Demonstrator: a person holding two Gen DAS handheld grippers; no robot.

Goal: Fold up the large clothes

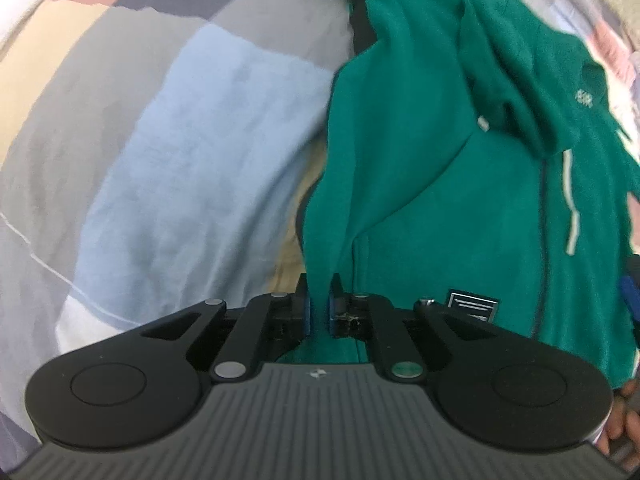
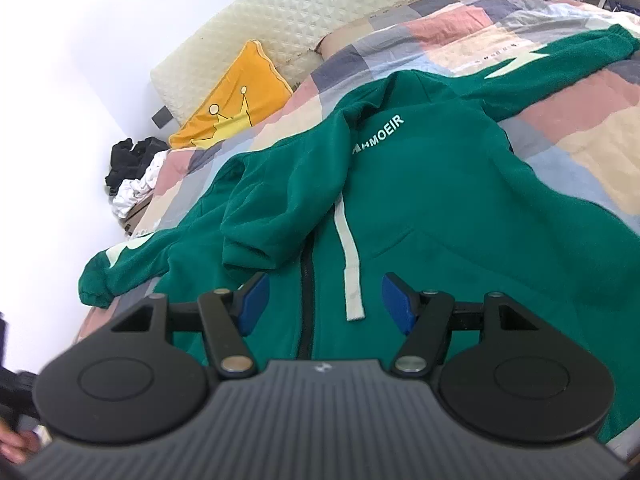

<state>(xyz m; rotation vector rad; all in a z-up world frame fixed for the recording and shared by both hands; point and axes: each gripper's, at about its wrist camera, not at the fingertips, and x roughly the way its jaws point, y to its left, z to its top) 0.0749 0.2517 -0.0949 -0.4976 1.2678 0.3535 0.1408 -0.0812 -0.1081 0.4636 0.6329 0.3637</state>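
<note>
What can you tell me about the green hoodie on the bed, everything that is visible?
The green hoodie looks like soft fleece, with a dark front zipper, white drawstrings and pale lettering near the hood. It lies spread on the patchwork bedcover, sleeves out to both sides. The left gripper pinches a fold of it; the right gripper hovers open above its front.

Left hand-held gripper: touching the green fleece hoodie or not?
Touching. The left wrist view shows the left hand-held gripper shut on a fold of the green fleece hoodie, fabric pinched between its blue pads.
</note>
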